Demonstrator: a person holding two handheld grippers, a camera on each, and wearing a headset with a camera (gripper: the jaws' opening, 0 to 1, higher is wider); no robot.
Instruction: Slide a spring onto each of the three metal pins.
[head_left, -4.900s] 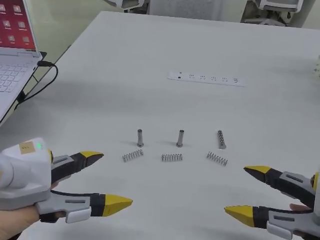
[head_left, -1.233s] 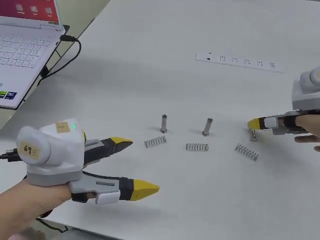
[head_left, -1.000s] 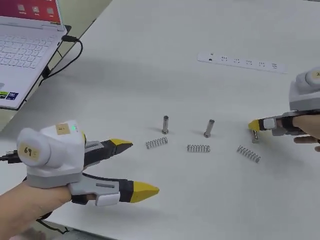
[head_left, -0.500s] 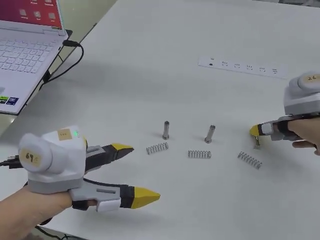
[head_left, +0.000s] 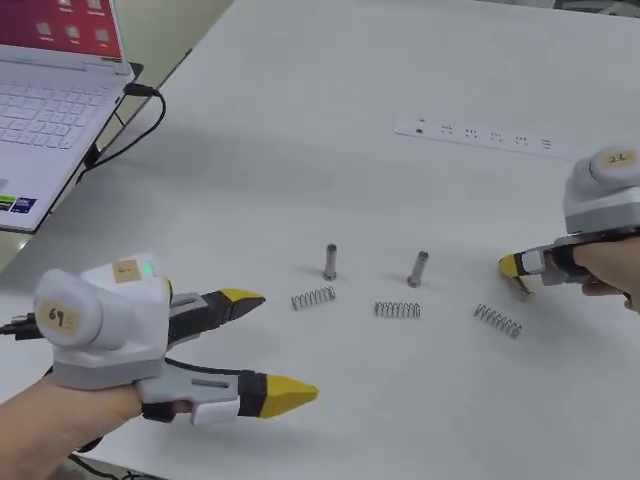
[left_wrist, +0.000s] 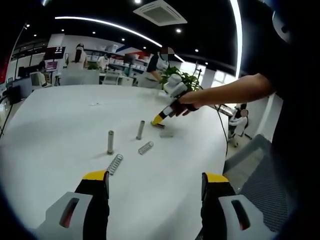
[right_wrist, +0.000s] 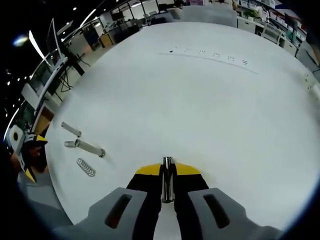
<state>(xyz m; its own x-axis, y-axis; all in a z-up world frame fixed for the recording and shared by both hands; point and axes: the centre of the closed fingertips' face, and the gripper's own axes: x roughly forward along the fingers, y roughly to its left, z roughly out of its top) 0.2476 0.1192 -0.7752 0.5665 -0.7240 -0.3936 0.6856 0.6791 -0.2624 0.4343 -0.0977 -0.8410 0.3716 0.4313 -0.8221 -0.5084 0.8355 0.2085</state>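
Note:
Two metal pins stand upright on the white table: the left pin and the middle pin. Three springs lie in front of them: the left spring, the middle spring and the right spring. My right gripper is shut on the third pin, whose lower end slants below the yellow tips. My left gripper hovers open at the near left, holding nothing, short of the left spring.
A white power strip lies further back on the table. An open laptop with a black cable sits at the far left edge. The table's near edge runs just below my left gripper.
My right gripper came up from the near edge to the right-hand pin and shut on it; the pin now slants in its jaws. My left gripper stays open in place.

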